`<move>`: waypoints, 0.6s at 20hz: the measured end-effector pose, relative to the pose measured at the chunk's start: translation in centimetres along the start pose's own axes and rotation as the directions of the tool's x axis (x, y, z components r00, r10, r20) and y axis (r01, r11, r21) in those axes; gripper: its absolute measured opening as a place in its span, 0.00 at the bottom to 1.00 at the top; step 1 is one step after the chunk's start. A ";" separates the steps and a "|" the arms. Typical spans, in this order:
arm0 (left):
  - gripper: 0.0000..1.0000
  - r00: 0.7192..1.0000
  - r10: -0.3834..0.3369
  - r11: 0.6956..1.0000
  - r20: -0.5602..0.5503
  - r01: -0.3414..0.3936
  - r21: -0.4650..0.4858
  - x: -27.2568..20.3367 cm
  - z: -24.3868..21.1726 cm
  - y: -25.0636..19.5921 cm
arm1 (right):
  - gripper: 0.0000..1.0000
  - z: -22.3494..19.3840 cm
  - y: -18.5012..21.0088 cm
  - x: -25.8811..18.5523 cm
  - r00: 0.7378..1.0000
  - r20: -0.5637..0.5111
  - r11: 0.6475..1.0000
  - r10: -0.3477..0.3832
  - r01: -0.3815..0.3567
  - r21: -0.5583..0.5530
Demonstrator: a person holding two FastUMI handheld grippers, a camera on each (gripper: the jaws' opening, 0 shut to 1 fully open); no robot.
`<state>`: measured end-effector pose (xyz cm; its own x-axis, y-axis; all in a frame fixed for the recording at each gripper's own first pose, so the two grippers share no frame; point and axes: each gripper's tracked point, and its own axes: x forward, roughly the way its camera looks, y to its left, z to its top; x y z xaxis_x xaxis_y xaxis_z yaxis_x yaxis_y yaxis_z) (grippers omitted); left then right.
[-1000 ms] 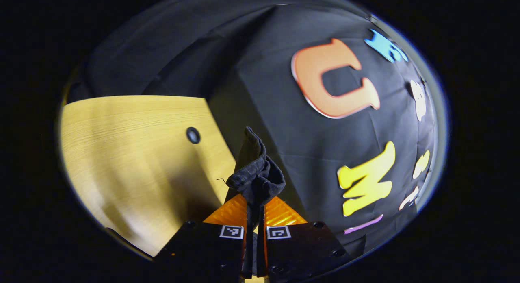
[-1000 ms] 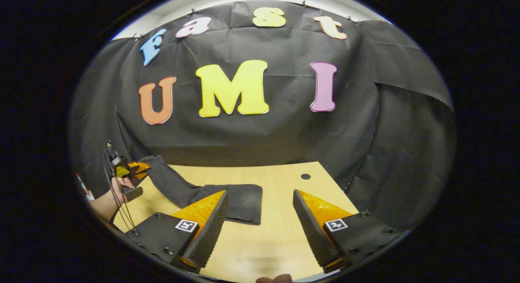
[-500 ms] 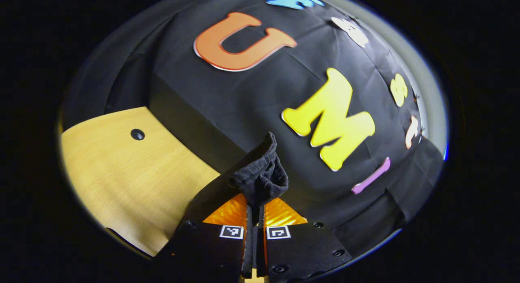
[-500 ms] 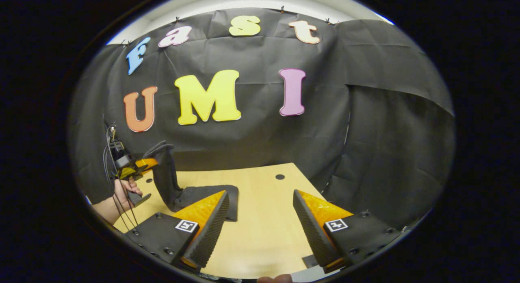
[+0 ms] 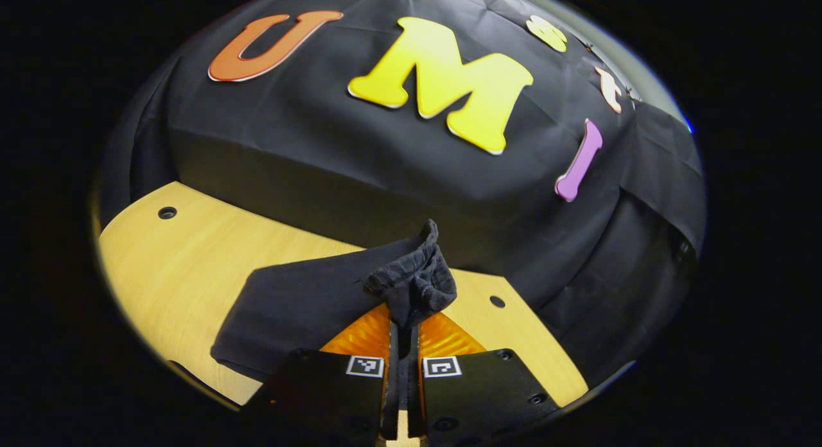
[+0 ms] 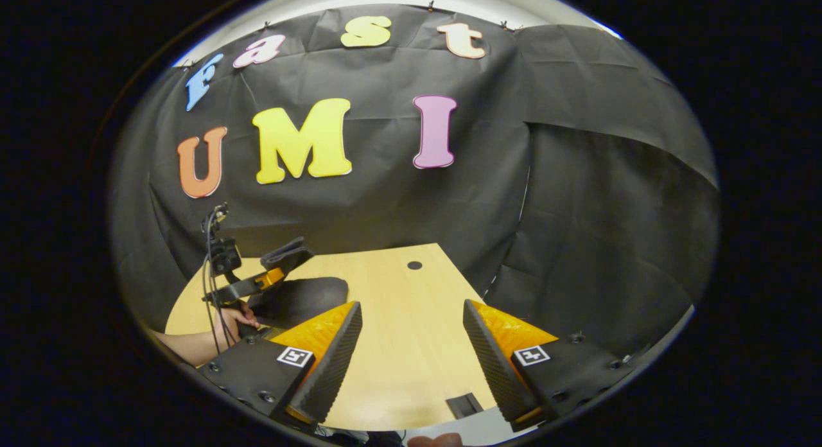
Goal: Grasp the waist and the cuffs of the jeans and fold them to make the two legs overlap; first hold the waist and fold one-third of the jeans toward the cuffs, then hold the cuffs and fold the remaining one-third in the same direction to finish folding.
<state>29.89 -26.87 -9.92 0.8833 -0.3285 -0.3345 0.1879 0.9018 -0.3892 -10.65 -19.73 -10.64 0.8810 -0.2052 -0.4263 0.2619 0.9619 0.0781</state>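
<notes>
Left gripper carries the jeans' cuff end over the folded stack; right gripper waits empty.

The left gripper [image 5: 403,328] has its fingers closed tight on a bunched end of the jeans [image 5: 302,309], which I judge to be the cuffs; the bunch sticks up just past the fingertips, and the rest of the cloth trails down onto the counter [image 5: 173,261] beside the fingers, near its front edge. To finish well, lay the held end flat over the stack, edges lined up, and let go only once the cloth rests on it. The right gripper [image 6: 411,354] hangs over bare counter, fingers spread wide and holding nothing, the jeans well off to its left by the hand [image 6: 234,318].
</notes>
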 end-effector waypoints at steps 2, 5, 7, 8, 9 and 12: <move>0.10 1.000 0.008 0.999 -0.028 -0.007 0.036 1.2 -2.4 -0.7 | 0.98 -0.5 -0.2 0.8 1.000 -0.023 1.000 0.003 -0.003 -0.011; 0.16 0.996 0.033 0.996 -0.082 -0.026 0.083 2.6 -6.0 -1.2 | 0.98 -1.0 0.1 2.0 0.998 -0.052 1.000 0.019 -0.020 -0.020; 0.19 0.994 0.046 0.993 -0.095 -0.036 0.109 3.3 -7.4 -0.9 | 0.98 -1.0 0.3 2.7 0.998 -0.057 0.999 0.025 -0.027 -0.024; 0.21 0.994 0.049 0.993 -0.098 -0.038 0.115 3.5 -7.8 -0.9 | 0.97 -1.1 0.4 3.0 0.998 -0.060 0.999 0.027 -0.029 -0.027; 0.29 0.994 0.054 0.992 -0.100 -0.041 0.120 3.6 -8.1 -0.9 | 0.95 -1.3 0.5 3.2 0.998 -0.064 0.999 0.029 -0.031 -0.031; 0.57 0.993 0.038 0.990 -0.113 -0.022 0.136 4.1 -8.8 -2.0 | 0.95 -1.7 0.5 4.2 0.997 -0.079 0.999 0.024 -0.026 -0.030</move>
<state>29.37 -32.46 -18.08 0.8354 -0.3239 -0.4441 0.2251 0.9387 -0.2611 -7.49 -19.85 -13.89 0.8533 -0.1672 -0.4940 0.2267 0.9720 0.0625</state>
